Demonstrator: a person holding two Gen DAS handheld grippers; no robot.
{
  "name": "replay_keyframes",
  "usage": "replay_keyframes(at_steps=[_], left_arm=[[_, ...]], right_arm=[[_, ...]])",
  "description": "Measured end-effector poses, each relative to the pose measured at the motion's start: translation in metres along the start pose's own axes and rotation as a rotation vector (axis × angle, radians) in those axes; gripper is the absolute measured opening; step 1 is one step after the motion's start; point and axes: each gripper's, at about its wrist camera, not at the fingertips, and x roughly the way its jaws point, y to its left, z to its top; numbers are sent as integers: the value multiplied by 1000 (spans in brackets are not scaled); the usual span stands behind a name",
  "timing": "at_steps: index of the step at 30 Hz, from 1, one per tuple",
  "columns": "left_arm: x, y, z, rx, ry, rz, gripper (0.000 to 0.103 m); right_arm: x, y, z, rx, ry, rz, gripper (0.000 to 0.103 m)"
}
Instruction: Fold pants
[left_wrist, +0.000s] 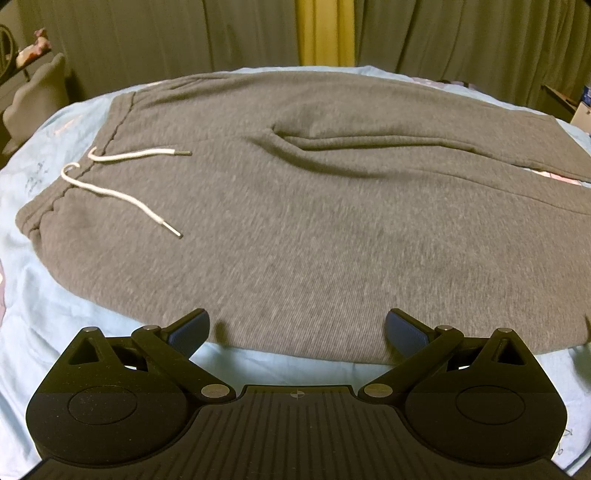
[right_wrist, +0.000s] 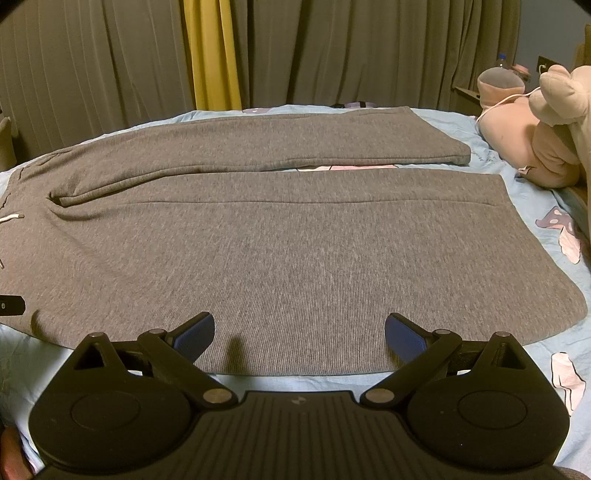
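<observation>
Grey sweatpants (left_wrist: 314, 221) laid flat and unfolded on the bed.

Heather-grey knit fabric; waistband at the left of the left-wrist frame, with two white drawstring ends (left_wrist: 122, 184) lying loose across the front. In the right-wrist frame, both legs run toward the right, nearly parallel and narrowly apart, the near leg (right_wrist: 295, 266) filling the centre, the far leg (right_wrist: 295, 140) above it; creases gather at the crotch.

Plush toys (right_wrist: 554, 122) crowd the bed's (right_wrist: 546, 206) right end; elsewhere unobstructed.
</observation>
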Motion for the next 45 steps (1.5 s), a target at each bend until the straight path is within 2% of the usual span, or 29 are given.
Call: replay_keyframes(at_steps=[45], left_arm=[[2, 1, -1, -15, 19, -7, 103]], right_arm=[[0, 1, -2, -3, 2, -1, 99]])
